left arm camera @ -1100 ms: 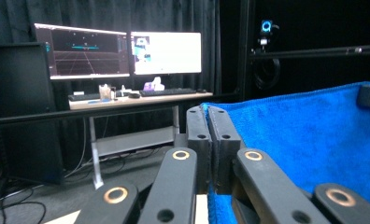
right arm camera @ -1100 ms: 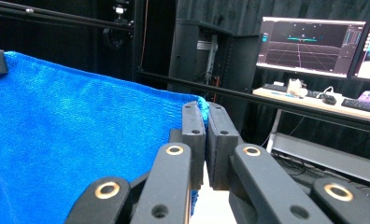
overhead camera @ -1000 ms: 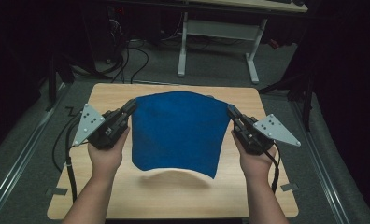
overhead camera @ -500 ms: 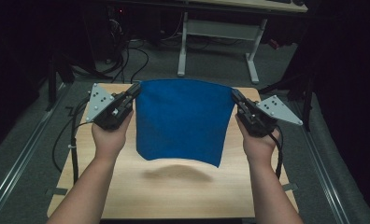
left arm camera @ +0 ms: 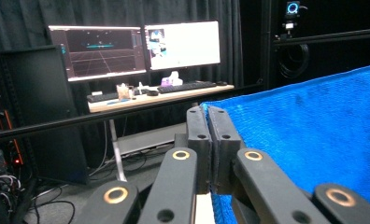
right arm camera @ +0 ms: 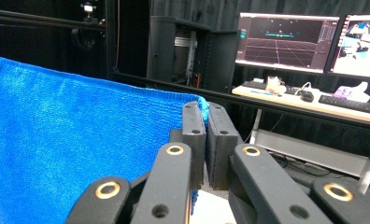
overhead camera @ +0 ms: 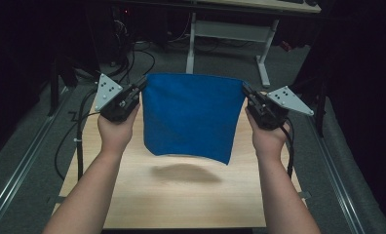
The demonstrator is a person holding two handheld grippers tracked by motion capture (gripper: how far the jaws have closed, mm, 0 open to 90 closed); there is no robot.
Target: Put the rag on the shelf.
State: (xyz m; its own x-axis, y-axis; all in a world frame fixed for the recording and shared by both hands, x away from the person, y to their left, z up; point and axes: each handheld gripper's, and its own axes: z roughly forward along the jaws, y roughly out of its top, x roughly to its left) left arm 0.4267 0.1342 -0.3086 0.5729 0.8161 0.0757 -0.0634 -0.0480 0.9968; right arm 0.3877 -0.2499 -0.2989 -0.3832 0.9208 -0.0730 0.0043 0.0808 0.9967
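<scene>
A blue cloth (overhead camera: 191, 117) hangs spread in the air above the wooden table (overhead camera: 181, 200), stretched between both grippers by its top corners. My left gripper (overhead camera: 143, 84) is shut on the cloth's top left corner; in the left gripper view its jaws pinch the cloth's edge (left arm camera: 309, 135) at the gripper (left arm camera: 207, 114). My right gripper (overhead camera: 244, 87) is shut on the top right corner; in the right gripper view the cloth (right arm camera: 75, 144) runs off to the left of the gripper (right arm camera: 202, 109). The lower hem hangs free above the table and casts a shadow.
A desk (left arm camera: 160, 95) with two monitors (left arm camera: 136, 46) and a keyboard stands beyond the table. A white-legged desk frame (overhead camera: 230, 34) and floor cables (overhead camera: 84, 117) lie past the table's far edge. Metal rails (overhead camera: 25, 161) run along both sides.
Both grippers have risen and moved away from the person, carrying the cloth up off the table. The cloth now hangs clear, with its shadow lying on the wood below.
</scene>
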